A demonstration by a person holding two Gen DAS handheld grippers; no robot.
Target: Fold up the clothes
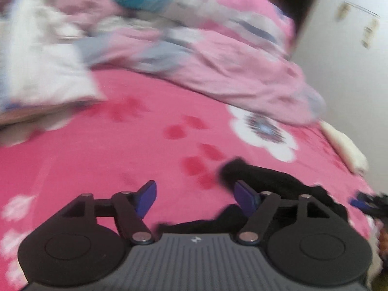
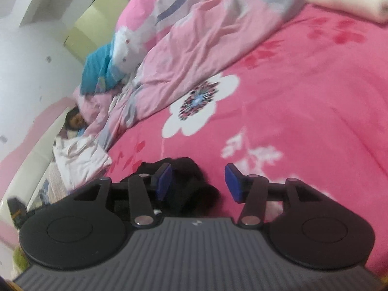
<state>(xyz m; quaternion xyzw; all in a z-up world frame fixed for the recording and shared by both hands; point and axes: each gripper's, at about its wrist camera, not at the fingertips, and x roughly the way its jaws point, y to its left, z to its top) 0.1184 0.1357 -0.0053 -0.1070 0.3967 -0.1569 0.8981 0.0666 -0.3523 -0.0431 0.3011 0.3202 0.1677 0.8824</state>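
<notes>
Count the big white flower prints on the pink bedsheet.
1 big white flower with a dark centre, printed on the pink bedsheet beside the rumpled pink quilt. More may be hidden under it.

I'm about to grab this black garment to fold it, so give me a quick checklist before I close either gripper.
1. Left gripper jaws open: ok.
2. Right gripper jaws open: ok.
3. Black garment between the left jaws: not ok, it lies by the right finger only.
4. Black garment between the right jaws: ok, toward the left finger.
5. Garment spread flat: not ok, bunched.
6. Pink floral bedsheet bare ahead for folding: ok.
</notes>
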